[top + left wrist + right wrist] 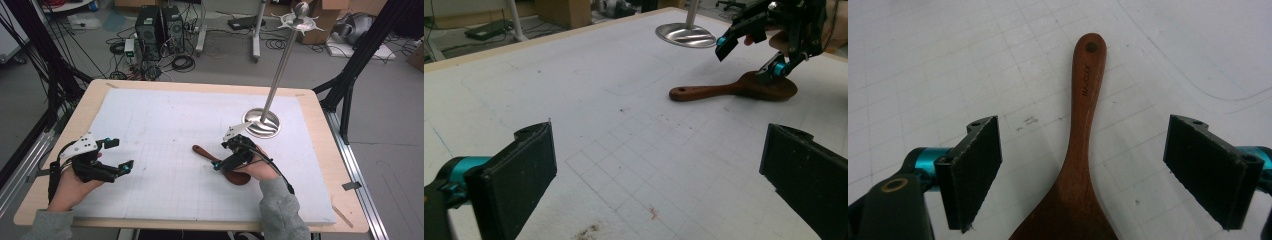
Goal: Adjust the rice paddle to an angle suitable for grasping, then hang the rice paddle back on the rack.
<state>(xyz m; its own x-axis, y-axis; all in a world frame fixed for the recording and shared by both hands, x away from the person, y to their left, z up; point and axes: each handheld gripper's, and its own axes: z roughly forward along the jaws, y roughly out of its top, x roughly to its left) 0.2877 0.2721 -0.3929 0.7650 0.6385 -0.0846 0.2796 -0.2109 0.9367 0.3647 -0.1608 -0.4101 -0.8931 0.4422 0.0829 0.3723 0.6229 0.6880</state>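
Between the open right hand-held gripper (1083, 170) jaws, untouched, wooden spoon (1083, 150) flat, handle pointing away.

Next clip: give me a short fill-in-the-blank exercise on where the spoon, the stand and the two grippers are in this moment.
1. The wooden spoon lies flat on the white mat, between the ____ fingers of the right gripper.
2. The end of the spoon's handle has a small round ____ in it.
3. The metal stand rests on a round ____ near the mat's far right corner.
4. The left gripper is open, with ____ between its fingers.

Missing words: open; hole; base; nothing
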